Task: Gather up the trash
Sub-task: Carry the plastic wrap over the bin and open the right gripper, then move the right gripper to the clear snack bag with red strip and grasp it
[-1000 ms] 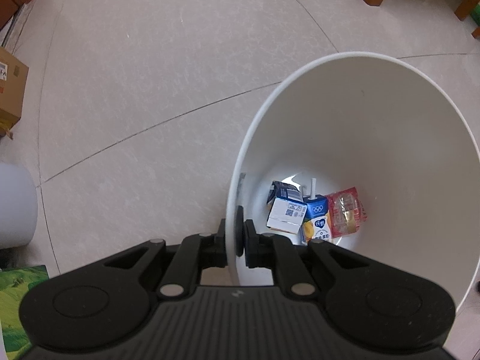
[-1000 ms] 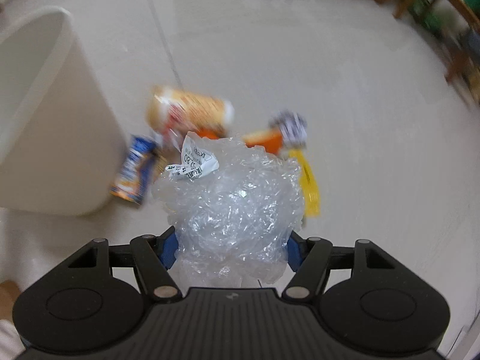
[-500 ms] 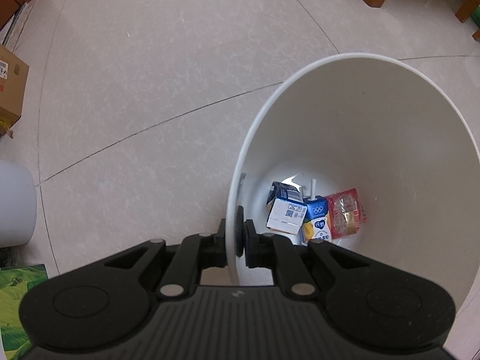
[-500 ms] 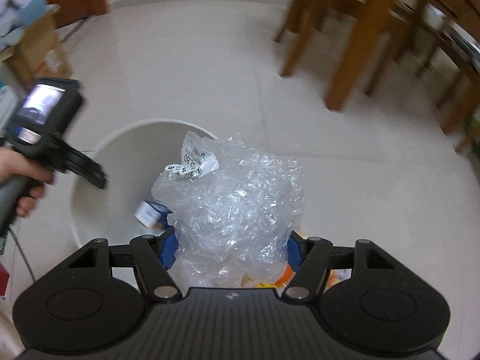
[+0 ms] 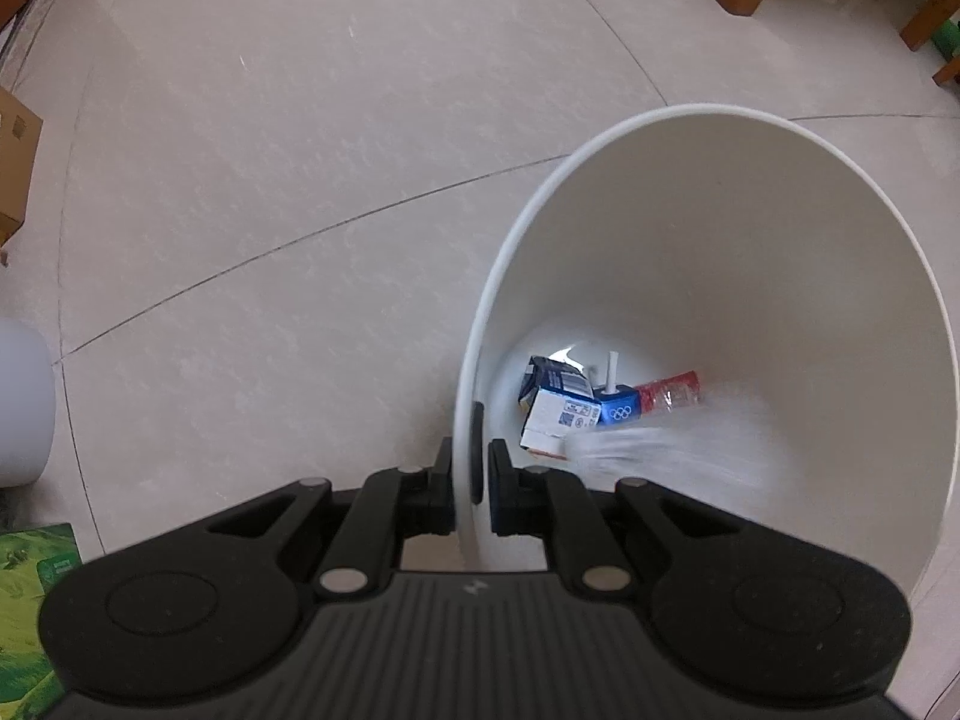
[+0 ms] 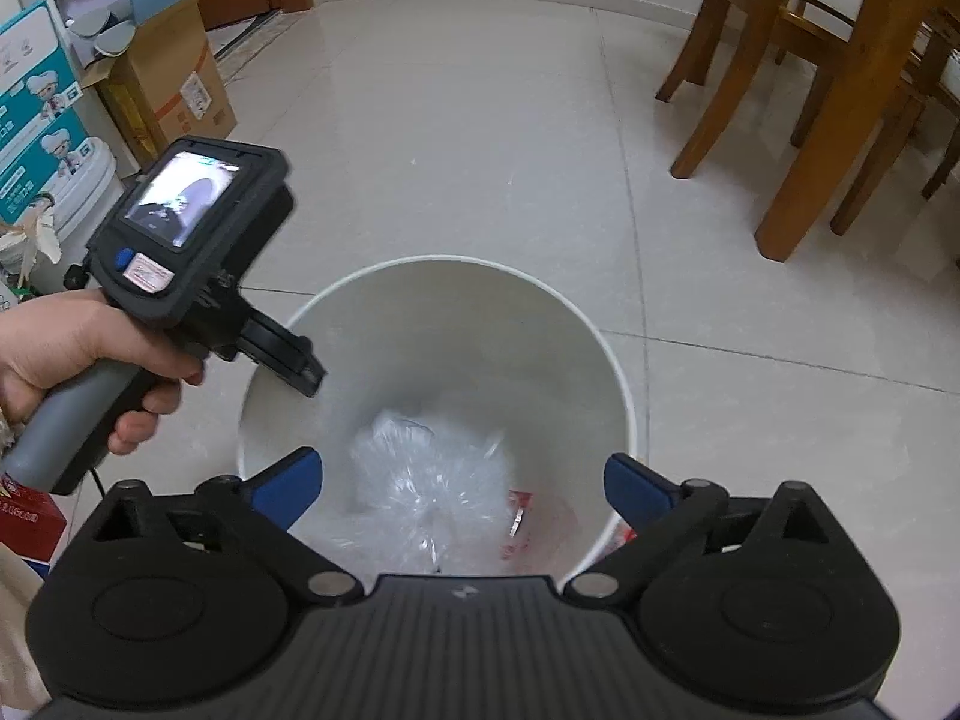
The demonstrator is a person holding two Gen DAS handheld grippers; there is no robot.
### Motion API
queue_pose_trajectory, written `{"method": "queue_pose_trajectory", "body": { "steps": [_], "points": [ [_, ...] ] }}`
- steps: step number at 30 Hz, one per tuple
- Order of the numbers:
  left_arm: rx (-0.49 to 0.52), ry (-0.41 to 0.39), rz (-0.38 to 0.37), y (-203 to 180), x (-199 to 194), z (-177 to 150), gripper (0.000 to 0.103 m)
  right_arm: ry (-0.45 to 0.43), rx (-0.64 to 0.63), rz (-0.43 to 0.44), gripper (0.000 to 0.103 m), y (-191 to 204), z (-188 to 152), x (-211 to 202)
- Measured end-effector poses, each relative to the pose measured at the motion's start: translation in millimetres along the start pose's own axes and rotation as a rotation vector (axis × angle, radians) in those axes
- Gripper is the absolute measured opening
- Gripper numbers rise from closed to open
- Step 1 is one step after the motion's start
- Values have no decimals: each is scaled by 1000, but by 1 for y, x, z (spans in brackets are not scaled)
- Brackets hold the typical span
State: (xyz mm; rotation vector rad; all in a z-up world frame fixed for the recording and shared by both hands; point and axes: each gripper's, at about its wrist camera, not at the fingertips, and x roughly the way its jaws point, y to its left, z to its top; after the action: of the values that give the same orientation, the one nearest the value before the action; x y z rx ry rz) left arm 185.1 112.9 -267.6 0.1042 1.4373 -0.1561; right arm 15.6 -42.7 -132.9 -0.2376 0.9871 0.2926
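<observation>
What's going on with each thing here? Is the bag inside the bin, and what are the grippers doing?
White bin: upright on the floor, rim pinched by the left gripper.
Left gripper: shut on the bin's rim.
Right gripper: above the bin, jaws opening, nothing between them.
Clear plastic bag: blurred, falling inside the bin.
Drink cartons: lying at the bin's bottom.
Red wrapper: at the bottom, beside the cartons.

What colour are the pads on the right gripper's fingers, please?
Blue pads, clearest in the right wrist view.

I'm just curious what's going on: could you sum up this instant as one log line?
left claw: shut on bin rim | right claw: opening, nothing between its fingers | plastic wrap: falling into bin | stage: drop
</observation>
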Motion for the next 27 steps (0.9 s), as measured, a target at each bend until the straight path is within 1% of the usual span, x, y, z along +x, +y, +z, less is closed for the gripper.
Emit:
{"method": "queue_pose_trajectory", "body": {
  "steps": [5, 10, 14, 20, 22, 27],
  "points": [
    [6, -2, 8, -2, -2, 0, 7, -5, 35, -8, 102, -12, -4, -3],
    [13, -4, 17, -6, -3, -1, 7, -37, 36, -41, 102, -22, -8, -15],
    [17, -5, 23, -11, -1, -2, 7, -70, 51, -75, 102, -36, -18, -28],
    [17, -3, 27, -13, 0, -2, 7, -79, 196, -97, 102, -71, -49, -30],
    [15, -2, 28, -13, 1, -2, 7, -73, 252, -114, 102, -83, -64, -23],
    [16, 1, 28, -13, 2, -1, 7, -45, 335, -135, 102, -102, -99, 5]
  ]
}}
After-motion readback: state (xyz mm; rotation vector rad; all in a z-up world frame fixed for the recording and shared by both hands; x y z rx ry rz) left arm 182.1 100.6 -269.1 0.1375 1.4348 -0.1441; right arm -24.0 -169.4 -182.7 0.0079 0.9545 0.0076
